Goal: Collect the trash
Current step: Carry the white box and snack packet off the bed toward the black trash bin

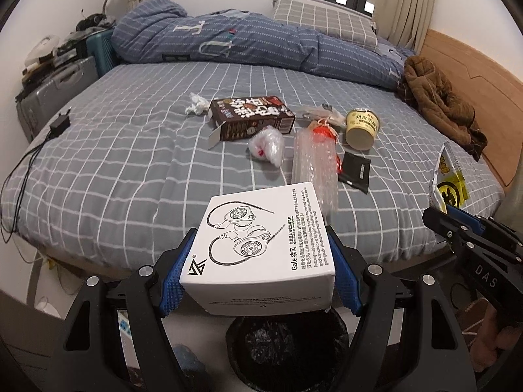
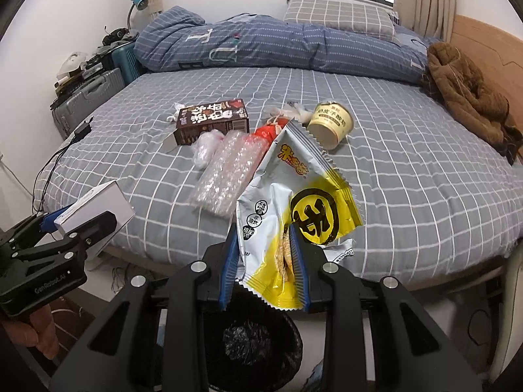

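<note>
The left gripper has its jaws clamped on the white earphone box; the right gripper pinches the snack wrapper. The lined bin sits directly below both jaws.

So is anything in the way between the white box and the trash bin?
Nothing visible. The left gripper holds the white earphone box above the black-lined trash bin, whose mouth is open right below it. The right gripper, holding its snack bag, is off to the side.
</note>
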